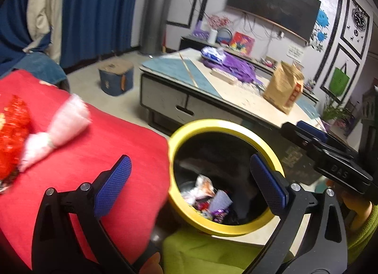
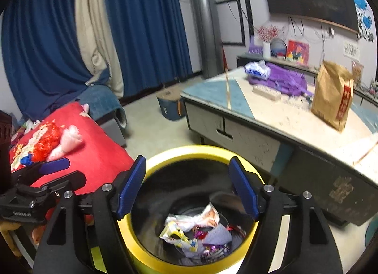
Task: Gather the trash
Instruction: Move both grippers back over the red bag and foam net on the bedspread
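Note:
A black waste bin with a yellow rim [image 1: 222, 123] [image 2: 189, 150] stands just below both grippers. Crumpled wrappers and paper scraps [image 1: 208, 198] [image 2: 196, 231] lie at its bottom. My left gripper [image 1: 191, 185] hangs over the bin's left edge, partly above a red cushion, with its blue pads wide apart and nothing between them. My right gripper [image 2: 187, 187] is centred over the bin's mouth, also open and empty. Each gripper shows at the edge of the other's view.
The red cushion [image 1: 106, 155] left of the bin carries a pink-white plush toy [image 1: 61, 127]. A low table [image 1: 236, 94] behind the bin holds a brown paper bag [image 1: 283, 87] and a purple bag [image 2: 281, 77]. A blue stool [image 1: 115, 77] stands on the floor. Green fabric [image 1: 200, 250] lies below.

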A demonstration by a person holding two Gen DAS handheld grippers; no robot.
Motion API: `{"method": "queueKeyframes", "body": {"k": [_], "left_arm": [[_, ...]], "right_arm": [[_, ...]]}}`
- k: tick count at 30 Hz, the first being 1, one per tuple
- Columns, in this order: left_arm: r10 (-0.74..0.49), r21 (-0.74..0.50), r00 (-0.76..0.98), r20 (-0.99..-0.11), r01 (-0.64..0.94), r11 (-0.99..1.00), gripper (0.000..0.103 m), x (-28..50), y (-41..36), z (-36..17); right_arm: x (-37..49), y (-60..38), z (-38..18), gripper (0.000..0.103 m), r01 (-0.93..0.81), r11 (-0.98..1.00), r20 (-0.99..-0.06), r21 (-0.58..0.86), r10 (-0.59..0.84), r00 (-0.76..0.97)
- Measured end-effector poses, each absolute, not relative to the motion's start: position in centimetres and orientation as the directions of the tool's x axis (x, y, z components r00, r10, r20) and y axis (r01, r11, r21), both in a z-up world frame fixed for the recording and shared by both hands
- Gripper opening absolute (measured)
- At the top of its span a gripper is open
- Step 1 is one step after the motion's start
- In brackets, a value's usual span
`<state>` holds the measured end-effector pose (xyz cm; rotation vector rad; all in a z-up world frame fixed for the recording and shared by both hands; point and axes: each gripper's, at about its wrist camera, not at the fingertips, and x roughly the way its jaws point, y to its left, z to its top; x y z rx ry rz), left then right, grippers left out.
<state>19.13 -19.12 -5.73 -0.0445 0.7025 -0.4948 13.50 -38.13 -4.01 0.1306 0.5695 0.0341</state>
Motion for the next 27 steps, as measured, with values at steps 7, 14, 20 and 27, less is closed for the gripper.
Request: {"method": "queueKeyframes", "body": {"k": [7,14,20,27], "left_arm": [[-0.383,-0.159,0.742,-0.55,0.357,0.92,0.092,17.5,-16.0,-4.1],[-0.32,-0.13,0.802,-0.504,0.296,0.946,0.092,16.4,-13.1,-2.7],[-0.264,-0.131,0.842,-0.47,0.229,0.965,0.092,16.2,-10.4,-1.8],[-0.19,-0.121,0.873,-0.449,0.151,0.981,0.092,15.8,-7.3,-1.0]], "right_arm": [[12.3,-35.3,-2.2,0.078,-0.074,0.99,-0.464,0.116,0.12,0.878],[11.2,-32.0,-1.1,0.083,-0.166,0.983,-0.422,0.073,0.181,0.888],[10.9,-29.9,-1.0,0.083,-0.222,0.973,-0.429,0.056,0.224,0.875],[10.9,-26.9,-0.8,0.083,-0.292,0.956,-0.437,0.036,0.278,0.855]]}}
